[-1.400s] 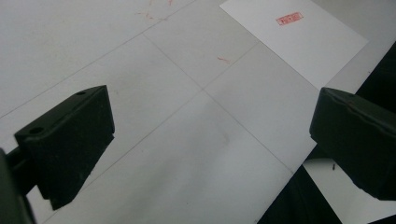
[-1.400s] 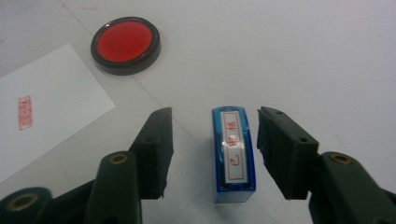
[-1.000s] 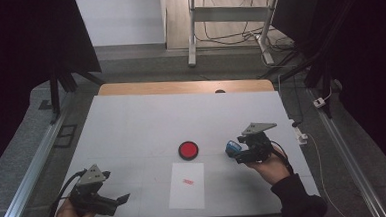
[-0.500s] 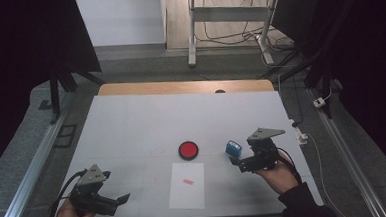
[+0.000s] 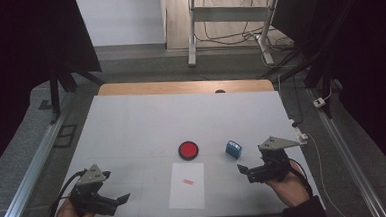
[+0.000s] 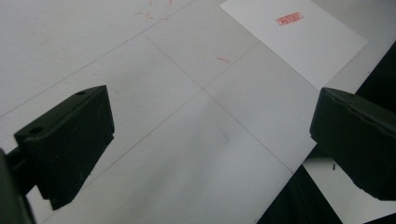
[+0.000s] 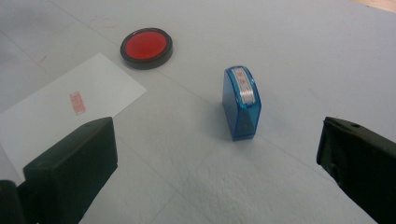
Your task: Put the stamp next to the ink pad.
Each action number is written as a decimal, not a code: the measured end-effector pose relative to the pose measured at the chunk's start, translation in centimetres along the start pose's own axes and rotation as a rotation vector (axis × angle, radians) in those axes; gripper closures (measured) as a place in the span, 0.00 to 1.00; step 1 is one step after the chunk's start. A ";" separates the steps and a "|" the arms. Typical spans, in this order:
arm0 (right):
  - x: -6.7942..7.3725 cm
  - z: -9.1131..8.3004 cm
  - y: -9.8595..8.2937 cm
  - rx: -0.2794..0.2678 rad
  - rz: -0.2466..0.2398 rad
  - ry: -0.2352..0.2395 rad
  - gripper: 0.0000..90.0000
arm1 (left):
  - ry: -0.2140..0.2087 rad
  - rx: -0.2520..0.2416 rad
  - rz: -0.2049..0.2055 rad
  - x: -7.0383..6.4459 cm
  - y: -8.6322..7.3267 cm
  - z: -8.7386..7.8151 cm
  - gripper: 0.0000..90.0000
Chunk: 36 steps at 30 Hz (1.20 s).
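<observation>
- Right tongs (image 5: pixel 244 172) sitting low over the desk (image 5: pixel 132 126) at its near right, jaws standing wide apart, gripping nothing.
- Blue stamp (image 5: pixel 233 148) standing upright on the desk, just ahead of the right tongs and clear of both jaws; not touching them.
- In the right gripper view the blue stamp (image 7: pixel 241 102) is showing between the two black jaws but farther out, with its white label strip facing up.
- Red ink pad (image 5: pixel 188 150) lying flat, round with a black rim, left of the stamp, near it but apart.
- White paper sheet (image 5: pixel 187 186) lying just on the near side of the ink pad, carrying a small red stamped mark (image 5: pixel 188 181) in its upper half.
- Same mark (image 7: pixel 77 102) showing in the right gripper view, on the sheet left of the stamp.
- Left tongs (image 5: pixel 116 200) hovering at the near left corner of the desk, jaws standing apart, empty, well apart from the stamp.
- Left gripper view is looking over bare desk surface toward the sheet's corner, with the red mark (image 6: pixel 289 18) at top right.
- Person's hands holding both tools from the near edge.
</observation>
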State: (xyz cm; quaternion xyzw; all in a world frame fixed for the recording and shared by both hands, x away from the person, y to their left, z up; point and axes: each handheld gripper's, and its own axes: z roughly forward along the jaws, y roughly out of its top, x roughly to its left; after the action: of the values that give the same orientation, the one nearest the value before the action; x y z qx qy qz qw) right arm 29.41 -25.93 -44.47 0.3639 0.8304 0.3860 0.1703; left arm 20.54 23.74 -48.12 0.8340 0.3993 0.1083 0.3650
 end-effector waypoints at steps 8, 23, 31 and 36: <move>0.0 -1.7 -1.6 -0.017 0.040 -0.017 0.00 | -0.001 -0.001 -0.001 0.0 0.0 0.0 0.00; -0.6 -4.5 -4.5 -0.022 0.134 -0.049 0.00 | 0.000 -0.001 -0.002 0.0 0.0 0.0 0.00; -0.4 -5.3 -5.3 0.002 0.137 -0.065 0.00 | 0.001 0.000 -0.002 0.0 0.0 0.0 0.00; -0.3 -5.4 -5.4 0.024 0.138 -0.064 0.00 | 0.004 0.004 0.001 0.0 0.0 0.0 0.00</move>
State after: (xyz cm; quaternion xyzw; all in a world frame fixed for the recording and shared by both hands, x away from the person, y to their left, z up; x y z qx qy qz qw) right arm 23.96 -31.30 -45.12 0.4342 0.8022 0.3749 0.1654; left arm 20.51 23.73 -48.16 0.8348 0.3997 0.1092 0.3624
